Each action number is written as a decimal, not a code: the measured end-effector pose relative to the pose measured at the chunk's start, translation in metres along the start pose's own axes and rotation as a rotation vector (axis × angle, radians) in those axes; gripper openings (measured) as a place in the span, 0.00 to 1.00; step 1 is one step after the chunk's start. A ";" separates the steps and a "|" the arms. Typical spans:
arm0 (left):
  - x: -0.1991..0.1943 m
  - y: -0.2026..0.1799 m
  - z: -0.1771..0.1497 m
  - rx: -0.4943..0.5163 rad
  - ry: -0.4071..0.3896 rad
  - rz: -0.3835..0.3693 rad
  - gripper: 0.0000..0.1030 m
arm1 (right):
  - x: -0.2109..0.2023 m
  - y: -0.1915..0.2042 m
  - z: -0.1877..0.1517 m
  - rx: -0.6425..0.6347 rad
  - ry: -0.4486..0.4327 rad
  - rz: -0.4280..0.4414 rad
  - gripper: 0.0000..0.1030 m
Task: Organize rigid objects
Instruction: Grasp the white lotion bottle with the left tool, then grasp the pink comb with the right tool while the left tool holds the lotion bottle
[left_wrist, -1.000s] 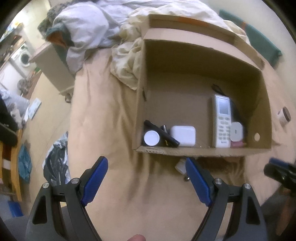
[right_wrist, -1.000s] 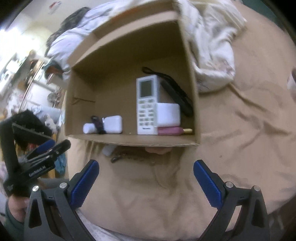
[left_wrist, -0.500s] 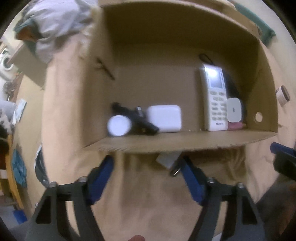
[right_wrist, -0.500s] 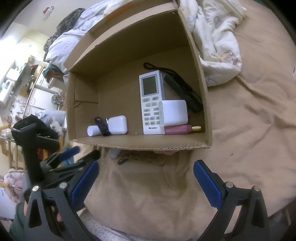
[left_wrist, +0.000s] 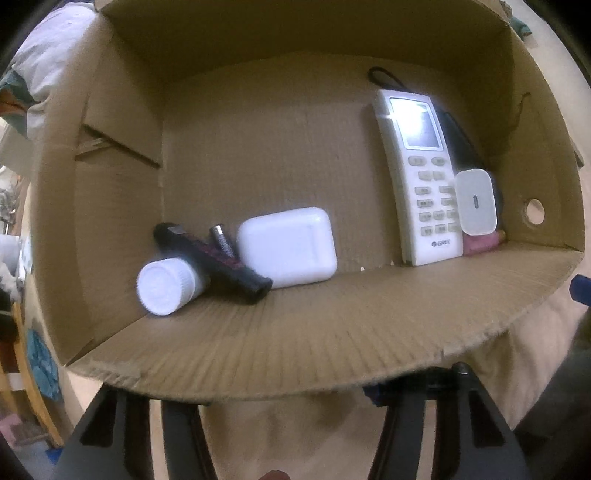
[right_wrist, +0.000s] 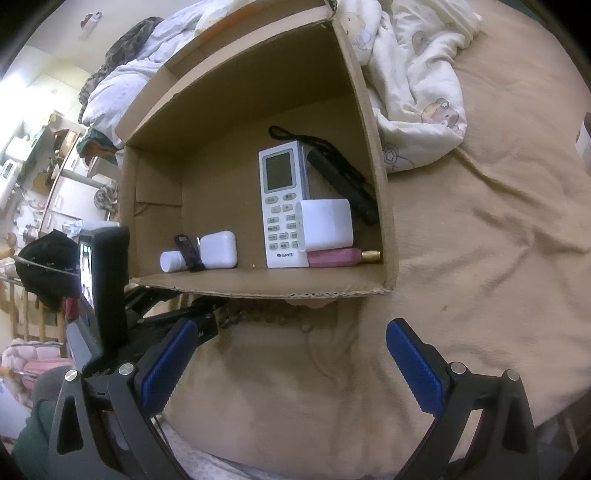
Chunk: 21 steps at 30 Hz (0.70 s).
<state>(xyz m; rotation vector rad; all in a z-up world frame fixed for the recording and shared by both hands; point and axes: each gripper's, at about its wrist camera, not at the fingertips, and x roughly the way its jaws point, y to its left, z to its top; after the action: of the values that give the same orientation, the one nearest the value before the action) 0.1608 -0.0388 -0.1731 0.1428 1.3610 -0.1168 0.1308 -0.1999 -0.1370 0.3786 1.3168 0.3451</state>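
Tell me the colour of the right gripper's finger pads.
Blue pads, clearest in the right wrist view.

Cardboard box (right_wrist: 373, 155) sits at twelve o'clock on the bed (right_wrist: 480, 258), white remote (right_wrist: 282, 206) upright inside. Right gripper (right_wrist: 291, 356) hovers wide open at six; left gripper (right_wrist: 221, 314) reaches under the box's near edge at eight o'clock.

Remote (right_wrist: 282, 206) in box (right_wrist: 373, 110) – rt of case (right_wrist: 218, 249)
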 end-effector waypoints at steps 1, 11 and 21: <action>0.003 0.000 0.001 0.005 0.007 0.003 0.46 | 0.001 0.001 0.000 -0.004 0.003 -0.003 1.00; 0.002 0.016 -0.001 -0.027 0.044 0.049 0.23 | 0.007 0.003 0.001 -0.024 0.010 -0.039 1.00; -0.081 0.026 -0.026 -0.031 -0.011 0.073 0.23 | 0.007 0.006 0.001 -0.033 0.020 -0.016 1.00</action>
<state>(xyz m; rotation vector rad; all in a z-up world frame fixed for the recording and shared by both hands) 0.1232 -0.0087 -0.0986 0.1660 1.3447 -0.0352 0.1330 -0.1914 -0.1396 0.3370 1.3318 0.3575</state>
